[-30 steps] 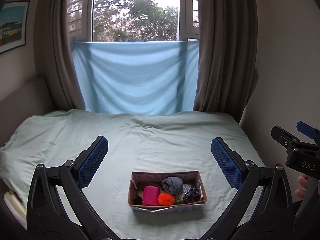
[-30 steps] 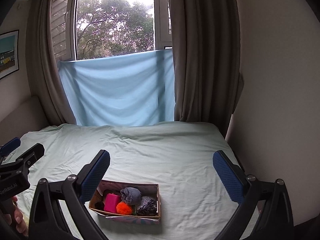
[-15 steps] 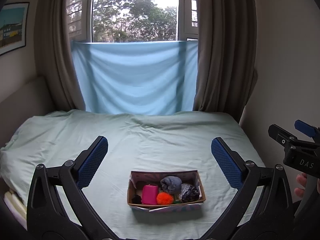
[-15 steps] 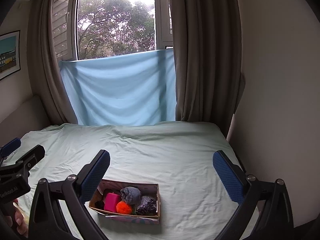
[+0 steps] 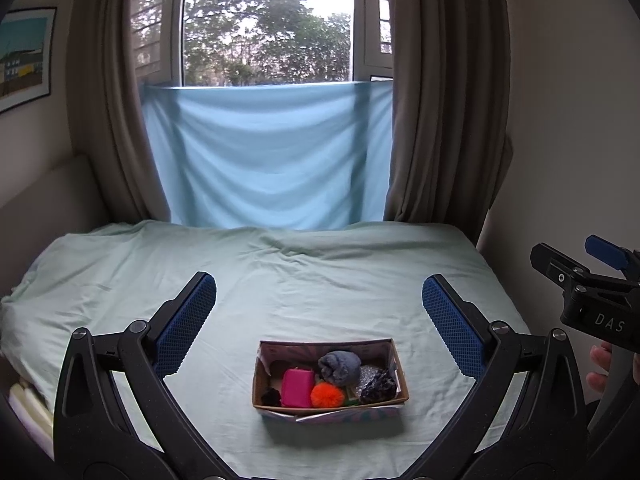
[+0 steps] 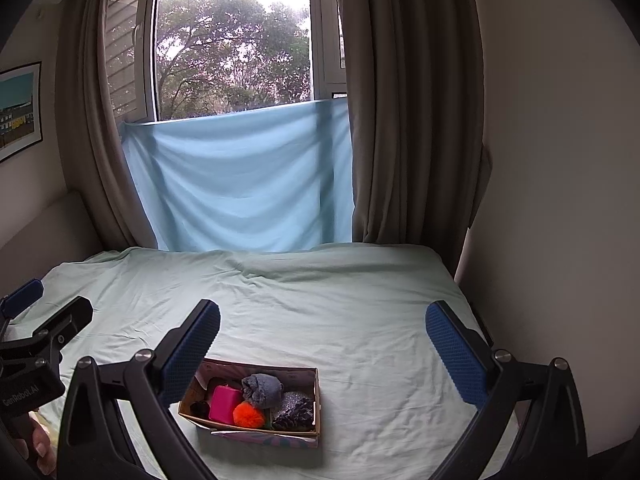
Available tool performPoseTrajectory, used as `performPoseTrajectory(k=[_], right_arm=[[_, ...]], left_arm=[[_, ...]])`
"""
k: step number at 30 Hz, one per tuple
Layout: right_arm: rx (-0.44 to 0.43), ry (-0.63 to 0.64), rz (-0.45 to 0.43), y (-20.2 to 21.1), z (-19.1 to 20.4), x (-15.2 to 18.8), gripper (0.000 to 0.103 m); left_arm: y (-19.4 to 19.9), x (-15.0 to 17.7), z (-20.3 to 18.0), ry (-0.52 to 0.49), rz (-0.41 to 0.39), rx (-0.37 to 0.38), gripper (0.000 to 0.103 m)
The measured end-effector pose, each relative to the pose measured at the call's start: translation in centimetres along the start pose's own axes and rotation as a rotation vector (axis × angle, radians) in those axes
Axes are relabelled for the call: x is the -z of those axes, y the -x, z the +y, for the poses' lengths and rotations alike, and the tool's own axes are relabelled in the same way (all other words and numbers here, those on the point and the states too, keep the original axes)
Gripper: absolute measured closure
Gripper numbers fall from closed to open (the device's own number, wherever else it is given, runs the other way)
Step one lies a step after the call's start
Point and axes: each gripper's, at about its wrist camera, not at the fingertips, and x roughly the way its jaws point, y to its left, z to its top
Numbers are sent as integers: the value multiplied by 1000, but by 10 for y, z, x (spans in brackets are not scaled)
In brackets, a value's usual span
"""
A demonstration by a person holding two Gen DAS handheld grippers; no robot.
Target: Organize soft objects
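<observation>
A small cardboard box [image 5: 394, 364] [image 6: 317, 390] sits on the pale green bed near its front edge. Inside lie a pink block [image 5: 297, 388] [image 6: 225, 403], an orange pom-pom [image 5: 327, 395] [image 6: 248, 414], a grey rolled cloth [image 5: 339, 366] [image 6: 262, 390], a dark patterned bundle [image 5: 378, 386] [image 6: 294, 414] and a small black item [image 5: 271, 396]. My left gripper [image 5: 319, 304] is open, held above and short of the box. Up and to the box's right, my right gripper [image 6: 323, 330] is open too. Neither holds anything.
The bed [image 5: 280, 272] fills the middle, with a wall on the right [image 6: 560, 200] and a padded side on the left [image 5: 36, 200]. Brown curtains and a blue cloth [image 5: 264, 168] hang at the window behind. A person's fingers [image 5: 598, 368] hold the other gripper's handle.
Both views have shifted only slightly; the box sits a touch higher in the left wrist view. Both grippers stay open and empty.
</observation>
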Motion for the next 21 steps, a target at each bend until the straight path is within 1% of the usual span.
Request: performPoseTrajectory(k=[11, 15, 21], right_arm=[[0, -2, 9, -2, -2, 1, 1], [1, -6, 16, -4, -2, 1, 1], [7, -11, 24, -9, -2, 2, 1]], left_arm=[[0, 0, -1, -1, -2, 4, 0], [-4, 1, -3, -15, -4, -27, 0], [-12, 4, 0, 2, 14, -27, 0]])
